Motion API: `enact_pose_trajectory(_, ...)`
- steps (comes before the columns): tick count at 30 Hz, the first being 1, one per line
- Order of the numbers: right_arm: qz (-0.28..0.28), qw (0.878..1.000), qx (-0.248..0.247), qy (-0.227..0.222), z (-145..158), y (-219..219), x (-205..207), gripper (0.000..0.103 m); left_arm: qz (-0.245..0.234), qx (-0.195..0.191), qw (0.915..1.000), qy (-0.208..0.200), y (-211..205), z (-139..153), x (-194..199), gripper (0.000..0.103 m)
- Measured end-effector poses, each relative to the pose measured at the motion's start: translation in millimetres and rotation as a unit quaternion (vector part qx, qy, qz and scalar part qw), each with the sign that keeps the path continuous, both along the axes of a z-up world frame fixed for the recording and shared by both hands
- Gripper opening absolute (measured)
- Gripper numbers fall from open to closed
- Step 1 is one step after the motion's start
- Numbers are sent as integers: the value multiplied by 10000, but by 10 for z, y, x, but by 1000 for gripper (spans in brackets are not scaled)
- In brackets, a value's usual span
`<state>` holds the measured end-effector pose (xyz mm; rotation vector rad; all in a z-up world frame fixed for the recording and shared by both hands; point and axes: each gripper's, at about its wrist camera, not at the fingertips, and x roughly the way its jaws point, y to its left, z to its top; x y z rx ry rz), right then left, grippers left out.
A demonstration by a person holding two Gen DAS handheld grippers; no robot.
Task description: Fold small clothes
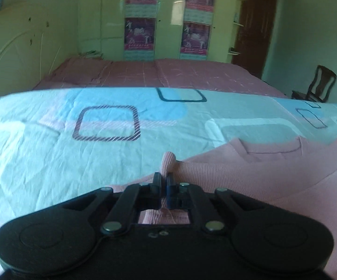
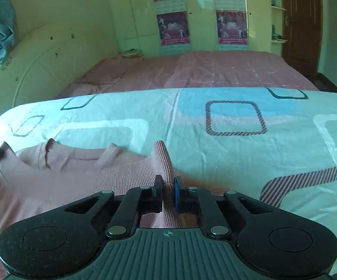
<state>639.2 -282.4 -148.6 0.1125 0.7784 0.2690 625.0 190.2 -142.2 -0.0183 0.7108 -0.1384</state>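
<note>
Each hand-held gripper is clamped on a pinch of the pink sweater (image 1: pixel 250 170): the left hand-held gripper (image 1: pixel 164 177) at its left shoulder, the right hand-held gripper (image 2: pixel 168 180) at its right, on the bed sheet (image 1: pixel 52 140).

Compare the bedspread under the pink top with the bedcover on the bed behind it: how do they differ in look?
The bedspread is pale blue-white with large rounded squares; the bedcover is dusky pink with thin pale grid lines. The bedspread carries the pink top; no garment shows on the bedcover. Both lie spread flat and slightly creased.
</note>
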Motion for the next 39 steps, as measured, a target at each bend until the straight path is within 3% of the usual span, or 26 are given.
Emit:
enact_pose_trajectory(4, -242, 9994, 249, -5, -7, -27, 23, 8, -85, 111, 9999, -55, -52, 80, 33, 3)
enact_pose_trajectory(10, -409, 9990, 188, -63, 13, 27, 171, 8, -82, 243, 9996, -84, -62, 126, 220, 3)
enact_pose_trajectory(15, -598, 9981, 14, 171, -128, 77, 321, 8, 52, 437, 9987, 244, -121, -60, 428, 3)
enact_pose_trajectory(19, -694, 9967, -207, 360, -256, 146, 382, 8, -5, 830, 9961, 310, -240, -196, 494, 3)
enact_pose_trajectory(20, -676, 9966, -292, 368, -243, 168, 380, 8, -24, 883, 9956, 300, -245, -175, 477, 7)
enact_pose_trajectory(21, -667, 9964, -384, 343, -205, 192, 361, 8, 35, 920, 9954, 272, -238, -141, 445, 22)
enact_pose_trajectory(22, -652, 9958, -597, 242, -136, 252, 311, 18, 158, 1005, 9946, 198, -239, -53, 361, 32)
enact_pose_trajectory(23, -687, 9937, -884, 16, -57, 337, 228, 53, 178, 1025, 9946, 52, -248, 26, 260, 49)
enact_pose_trajectory(24, -592, 9933, -917, -368, 29, 421, 97, 69, 120, 875, 9959, -182, -275, 129, 112, 58)
enact_pose_trajectory(25, -286, 9955, -732, -538, 84, 503, 1, 70, -80, 512, 9983, -259, -350, 216, -16, 59)
enact_pose_trajectory(28, 733, 9965, -271, -311, 85, 989, -133, 33, -733, 251, 9968, -217, -789, 242, -217, 57)
enact_pose_trajectory(30, 1331, 9910, -67, -148, 3, 1317, -190, 32, -1186, 32, 9929, -22, -1077, 152, -264, 59)
enact_pose_trajectory(32, 1648, 9850, -503, -4, -140, 1592, -206, 33, -1432, 406, 9886, 212, -1347, -66, -247, 63)
enact_pose_trajectory(33, 1662, 9836, -687, -97, -190, 1644, -215, 33, -1385, 656, 9879, 256, -1391, -156, -230, 66)
enact_pose_trajectory(34, 1607, 9844, -700, -146, -206, 1623, -195, 33, -1304, 673, 9889, 215, -1352, -223, -218, 71)
enact_pose_trajectory(37, 877, 9934, -740, -34, -205, 1295, -77, 33, -968, 206, 9948, 219, -982, -211, -211, 76)
enact_pose_trajectory(39, 352, 9963, -785, 84, -262, 895, -26, 32, -578, 393, 9974, 161, -748, -200, -253, 78)
